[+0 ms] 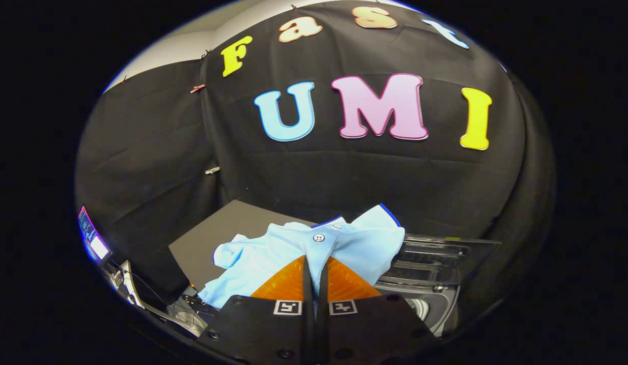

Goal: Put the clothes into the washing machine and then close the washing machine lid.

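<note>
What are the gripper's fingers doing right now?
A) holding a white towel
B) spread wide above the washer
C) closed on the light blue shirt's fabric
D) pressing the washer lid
C: the gripper has its fingers nearly together with the light blue shirt pinched between them near its button placket, the washing machine just beyond.

- No words or numbers can be read on any thing here.
- Each finger of the tongs [316, 263] has a small square marker [287, 307] with a block pattern on it. It is a code, not letters.
- The blue shirt [273, 253] has no print that can be read.
- A small screen [93, 238] glows off to the side, too tiny to read.
</note>
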{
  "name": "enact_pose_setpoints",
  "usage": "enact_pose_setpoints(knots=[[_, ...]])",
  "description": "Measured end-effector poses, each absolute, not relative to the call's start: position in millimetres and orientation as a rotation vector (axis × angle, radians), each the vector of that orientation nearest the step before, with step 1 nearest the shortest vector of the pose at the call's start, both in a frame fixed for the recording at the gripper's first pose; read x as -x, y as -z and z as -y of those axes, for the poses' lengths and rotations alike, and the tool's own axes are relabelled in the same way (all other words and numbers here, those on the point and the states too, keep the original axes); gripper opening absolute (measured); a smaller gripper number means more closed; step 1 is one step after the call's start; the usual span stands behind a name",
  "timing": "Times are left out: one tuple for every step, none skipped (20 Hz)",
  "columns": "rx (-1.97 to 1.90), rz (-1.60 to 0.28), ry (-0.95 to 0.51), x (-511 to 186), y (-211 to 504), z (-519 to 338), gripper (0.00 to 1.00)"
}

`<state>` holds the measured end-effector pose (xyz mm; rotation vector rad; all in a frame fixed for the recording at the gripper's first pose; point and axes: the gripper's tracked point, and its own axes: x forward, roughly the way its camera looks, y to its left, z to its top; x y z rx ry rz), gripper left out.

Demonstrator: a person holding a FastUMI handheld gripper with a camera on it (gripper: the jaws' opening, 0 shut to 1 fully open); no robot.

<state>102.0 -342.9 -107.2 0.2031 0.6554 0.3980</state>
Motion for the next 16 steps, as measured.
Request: enact_pose_setpoints(knots=[[-0.212,-0.664,-0.374,-101.7,108.4,359.2,0.05],[-0.222,-0.677,-0.347,-101.4,112.2,376.6,0.05],[-0.233,-0.686,-0.32,-101.4,115.9,393.1,0.05],[-0.238,-0.693,-0.297,-102.3,119.0,408.4,0.05],[-0.237,-0.7,-0.277,-101.4,123.9,421.4,0.05],[-0.237,-0.703,-0.267,-101.8,127.7,430.2,0.05],[-0.242,-0.711,-0.255,-102.5,131.8,439.2,0.05],[-0.247,-0.729,-0.246,-103.0,135.5,445.2,0.05],[-0.256,-0.746,-0.241,-103.2,137.6,449.1,0.05],[-0.266,-0.747,-0.236,-105.7,137.7,452.3,0.05],[-0.265,-0.743,-0.238,-108.5,136.4,454.1,0.05],[-0.251,-0.737,-0.236,-110.2,138.2,456.9,0.05],[-0.238,-0.739,-0.232,-110.5,145.0,460.6,0.05],[-0.228,-0.751,-0.23,-109.7,154.3,461.0,0.05],[-0.22,-0.757,-0.223,-111.0,163.9,462.8,0.05],[-0.209,-0.767,-0.216,-110.3,173.9,465.1,0.05]])
